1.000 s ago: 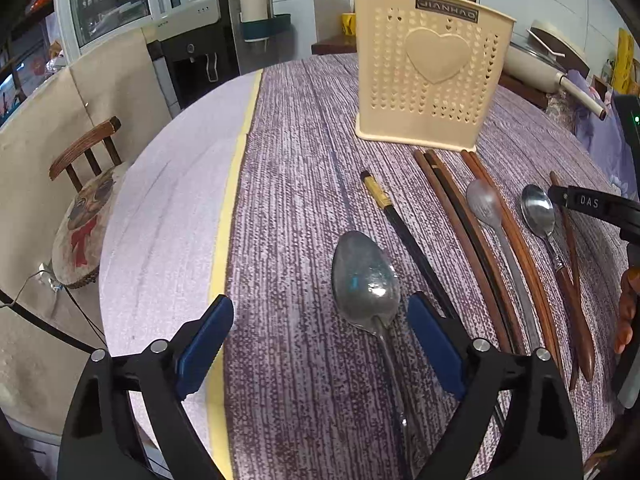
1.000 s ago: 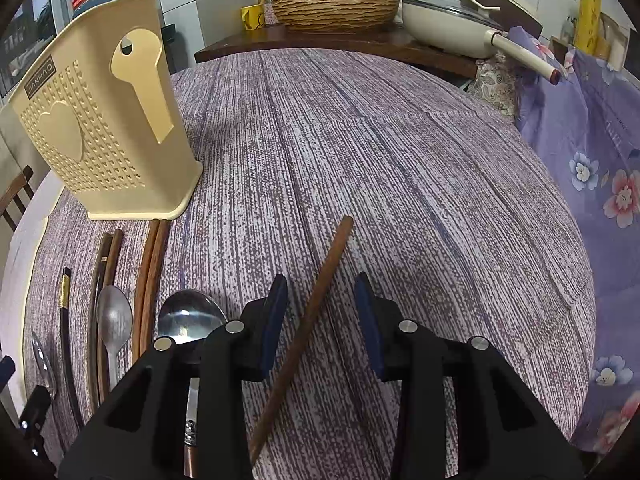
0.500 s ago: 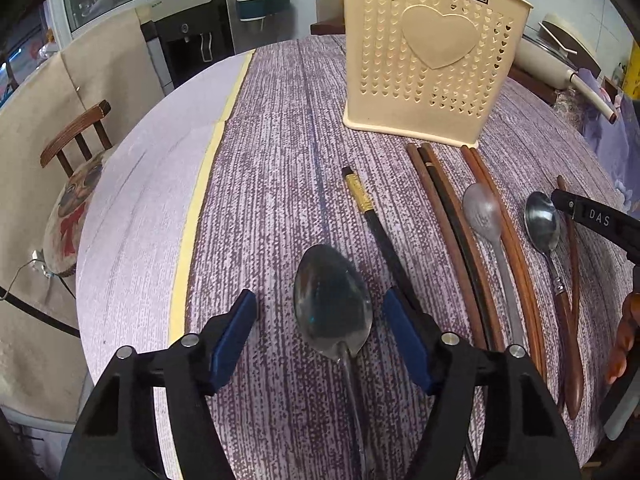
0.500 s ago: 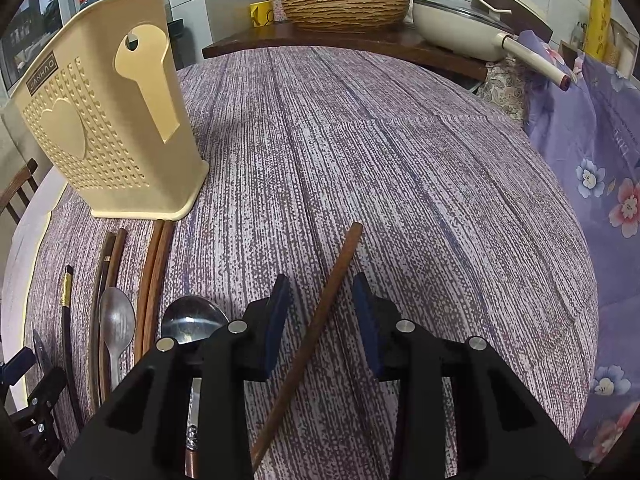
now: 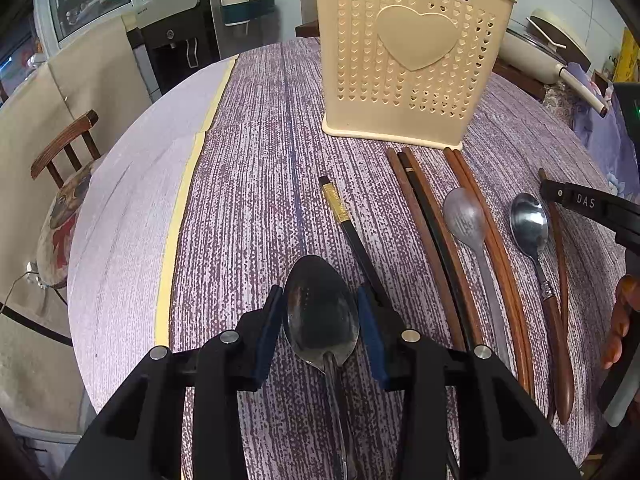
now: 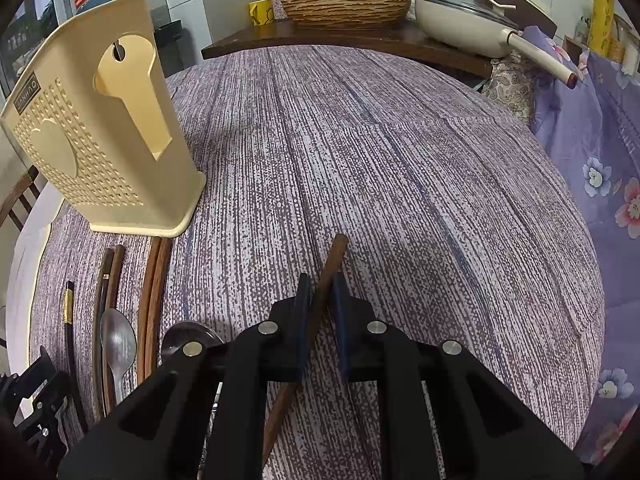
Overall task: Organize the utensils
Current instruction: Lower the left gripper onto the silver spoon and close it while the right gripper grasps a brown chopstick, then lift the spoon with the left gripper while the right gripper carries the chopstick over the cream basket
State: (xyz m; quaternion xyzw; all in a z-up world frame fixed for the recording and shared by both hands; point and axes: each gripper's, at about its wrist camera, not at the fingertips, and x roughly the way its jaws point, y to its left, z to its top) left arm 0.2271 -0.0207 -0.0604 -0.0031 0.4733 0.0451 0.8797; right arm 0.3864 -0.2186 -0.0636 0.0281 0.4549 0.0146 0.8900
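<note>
A large steel spoon [image 5: 320,312] lies on the purple tablecloth with its bowl between the blue pads of my left gripper [image 5: 320,300]. The jaws are closing and the pads touch both sides of the bowl. My right gripper [image 6: 322,292] is shut on a brown chopstick [image 6: 336,252], whose tip sticks out ahead of the fingers. The cream utensil holder [image 5: 412,60] stands upright beyond the row of utensils and appears as the holder [image 6: 100,128] at the left of the right wrist view.
On the cloth lie a black chopstick with a gold band [image 5: 348,220], brown chopsticks [image 5: 424,220], a grey spoon [image 5: 464,216] and a wood-handled spoon [image 5: 528,228]. A chair [image 5: 64,148] stands left of the table. A pan [image 6: 460,24] and a woven basket [image 6: 344,0] sit behind.
The left gripper slid forward along the spoon and its jaws narrowed onto the bowl. The right jaws closed onto the brown chopstick.
</note>
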